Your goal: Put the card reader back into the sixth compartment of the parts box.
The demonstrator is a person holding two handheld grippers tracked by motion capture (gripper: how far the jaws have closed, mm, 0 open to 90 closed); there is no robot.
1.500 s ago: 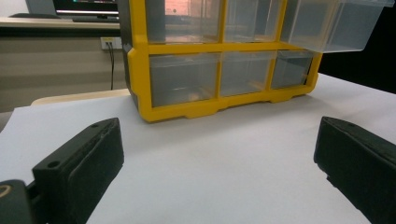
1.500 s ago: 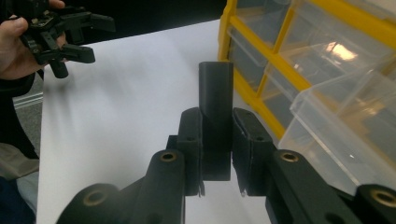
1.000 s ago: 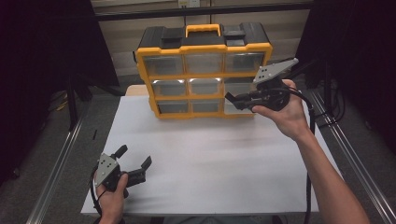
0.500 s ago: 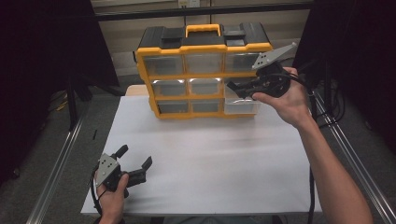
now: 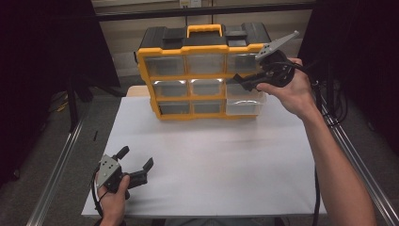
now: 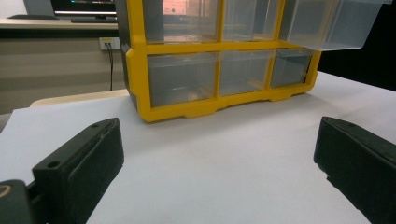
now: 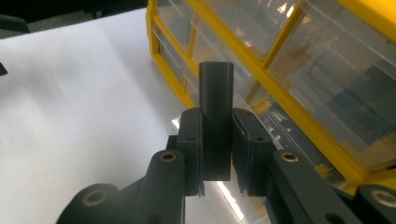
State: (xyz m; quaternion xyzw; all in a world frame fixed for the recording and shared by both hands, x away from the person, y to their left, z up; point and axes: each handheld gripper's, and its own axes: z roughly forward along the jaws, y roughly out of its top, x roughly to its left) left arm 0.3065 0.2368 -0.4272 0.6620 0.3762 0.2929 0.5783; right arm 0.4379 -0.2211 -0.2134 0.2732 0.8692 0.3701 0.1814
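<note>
Since the earlier frame the right gripper has risen a little, from the middle row of the yellow organizer toward its top right drawer, and the left gripper has kept its place near the front left corner of the white table. The right jaws are clamped on a dark block, which stands up between the pads. The block is in the air, just before the organizer's right column. One clear drawer on the right is pulled out. The left jaws stand wide with nothing between them
</note>
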